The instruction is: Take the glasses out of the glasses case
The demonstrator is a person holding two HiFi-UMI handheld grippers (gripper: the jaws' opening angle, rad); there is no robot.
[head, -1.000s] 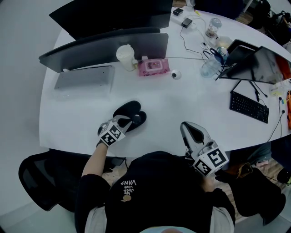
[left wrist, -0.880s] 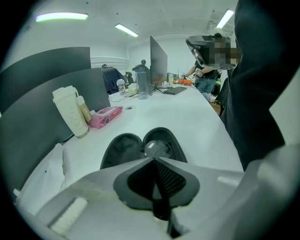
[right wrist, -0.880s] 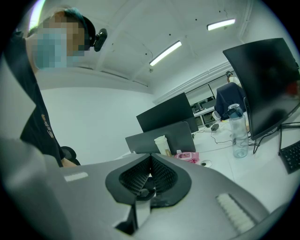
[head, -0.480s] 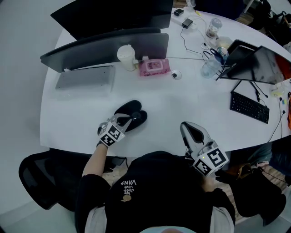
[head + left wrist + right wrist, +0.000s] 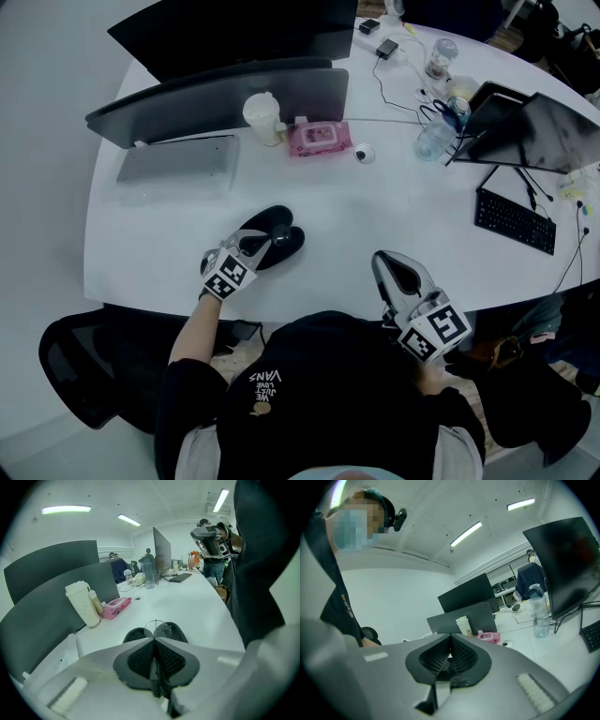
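Note:
A black glasses case (image 5: 270, 223) lies open on the white table (image 5: 375, 206), near its front edge. My left gripper (image 5: 264, 243) hangs over the case, shut on thin wire-rimmed glasses (image 5: 280, 239). In the left gripper view the glasses (image 5: 161, 630) stick out just past the closed left gripper (image 5: 154, 641), with the two halves of the case (image 5: 136, 634) below them. My right gripper (image 5: 383, 259) is off to the right at the table's front edge, shut and holding nothing. The right gripper (image 5: 450, 641) points away from the case.
Behind the case stand a white cup (image 5: 261, 117), a pink wipes pack (image 5: 317, 138), a closed laptop (image 5: 176, 161) and dark monitors (image 5: 225, 94). At the right are a clear bottle (image 5: 436, 138), a keyboard (image 5: 512, 221) and cables. A black chair (image 5: 84, 375) sits below left.
The left gripper has shifted very slightly up and away with the glasses over the case. The right gripper has not moved.

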